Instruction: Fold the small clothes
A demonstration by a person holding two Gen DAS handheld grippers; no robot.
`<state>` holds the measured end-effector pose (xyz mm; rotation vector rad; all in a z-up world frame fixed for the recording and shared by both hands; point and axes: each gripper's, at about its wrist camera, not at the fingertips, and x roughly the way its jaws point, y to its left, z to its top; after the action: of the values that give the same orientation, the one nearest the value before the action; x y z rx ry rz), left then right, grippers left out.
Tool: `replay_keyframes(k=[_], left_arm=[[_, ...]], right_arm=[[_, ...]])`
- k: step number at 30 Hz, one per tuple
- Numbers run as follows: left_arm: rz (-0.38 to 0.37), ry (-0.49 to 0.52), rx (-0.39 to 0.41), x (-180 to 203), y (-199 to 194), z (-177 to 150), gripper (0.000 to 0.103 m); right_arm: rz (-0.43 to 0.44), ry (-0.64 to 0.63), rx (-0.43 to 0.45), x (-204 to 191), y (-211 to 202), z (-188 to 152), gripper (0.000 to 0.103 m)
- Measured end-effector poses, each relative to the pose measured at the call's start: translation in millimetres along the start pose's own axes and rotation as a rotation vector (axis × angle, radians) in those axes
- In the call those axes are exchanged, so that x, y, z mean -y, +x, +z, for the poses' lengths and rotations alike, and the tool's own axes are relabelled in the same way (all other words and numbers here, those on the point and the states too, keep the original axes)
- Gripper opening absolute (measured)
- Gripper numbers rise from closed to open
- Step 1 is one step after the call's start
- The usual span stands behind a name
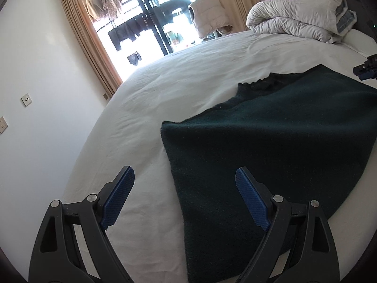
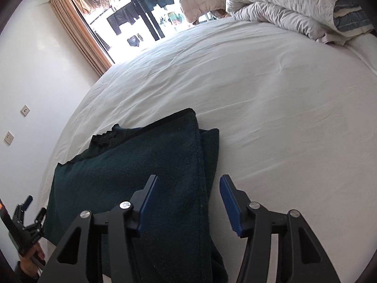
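Dark green woollen knit garment (image 2: 132, 165) flat on white bed sheet (image 2: 271, 108), sides folded in, crosswise fold pending. Left gripper (image 1: 185, 188) wide apart, empty. Right gripper (image 2: 188, 199) part-open astride garment's edge.

No text, label, brand, number or sign can be read in either view (nothing legible is seen on any surface).
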<state>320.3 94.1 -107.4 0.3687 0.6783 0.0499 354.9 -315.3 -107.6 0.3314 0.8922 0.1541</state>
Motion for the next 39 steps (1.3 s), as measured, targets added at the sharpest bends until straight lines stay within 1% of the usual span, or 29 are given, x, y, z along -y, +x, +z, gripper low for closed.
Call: replay_keyframes(k=[2,4,5,6,8,11,13,16,20,22,25,27,30,32,35,37,38,39], left_arm=[[-0.003,-0.014,-0.014,5.2,11.2,-2.9,0.089],[-0.005,-0.011,-0.038,7.0,21.9,-7.2,0.089],[-0.010,-0.006,-0.047,9.1,25.4,-9.7,0.089],[-0.013,-0.001,-0.052,6.3,28.2,-12.7,0.089],[-0.015,0.004,-0.056,6.1,31.2,-15.7,0.089],[-0.023,-0.014,-0.060,5.0,33.8,-17.7,0.089],[-0.029,-0.022,-0.064,0.3,36.3,-15.3,0.089],[-0.029,-0.025,-0.067,0.7,38.0,-14.5,0.089],[-0.024,-0.017,-0.080,2.3,43.5,-12.7,0.089],[-0.031,-0.029,-0.087,1.2,47.9,-12.6,0.090],[-0.052,-0.067,-0.095,-5.8,53.2,-13.0,0.093],[-0.068,-0.096,-0.102,-10.4,57.6,-14.5,0.096],[-0.095,-0.132,-0.112,-19.1,60.1,-15.6,0.098],[-0.102,-0.146,-0.112,-22.2,60.7,-15.0,0.098],[-0.110,-0.173,-0.107,-28.9,58.6,-16.1,0.098],[-0.118,-0.201,-0.134,-34.1,62.9,-17.7,0.098],[-0.135,-0.224,-0.157,-38.4,65.6,-19.6,0.098],[-0.150,-0.245,-0.181,-41.8,67.1,-21.1,0.098]], right_arm=[[0.000,0.020,-0.039,0.3,13.2,7.6,0.057],[0.023,0.003,-0.074,-4.9,25.1,10.6,0.048],[0.009,-0.025,-0.091,-10.2,31.2,10.6,0.039],[-0.017,-0.059,-0.105,-15.1,36.4,9.6,0.024],[-0.052,-0.101,-0.122,-20.6,44.7,7.3,0.009],[-0.057,-0.071,-0.084,-14.8,41.8,4.6,0.007],[-0.086,-0.059,-0.048,-10.9,35.4,4.5,0.007],[-0.086,0.002,0.004,-0.4,23.9,3.0,0.006],[-0.109,0.056,0.011,10.2,29.8,-4.9,0.006],[-0.106,0.101,0.030,18.8,30.0,-9.0,0.006],[-0.086,0.175,0.067,31.6,29.8,-16.1,0.006],[-0.084,0.163,0.071,35.5,37.3,-22.0,0.004],[-0.048,0.223,0.079,45.1,38.5,-22.4,0.003],[-0.062,0.219,0.084,42.0,35.3,-22.7,0.003],[-0.064,0.255,0.106,46.1,27.6,-29.2,0.003],[-0.072,0.296,0.117,54.5,25.3,-31.3,0.003],[-0.078,0.306,0.120,57.1,23.9,-30.3,0.003],[-0.106,0.312,0.124,57.7,21.0,-29.7,0.000]])
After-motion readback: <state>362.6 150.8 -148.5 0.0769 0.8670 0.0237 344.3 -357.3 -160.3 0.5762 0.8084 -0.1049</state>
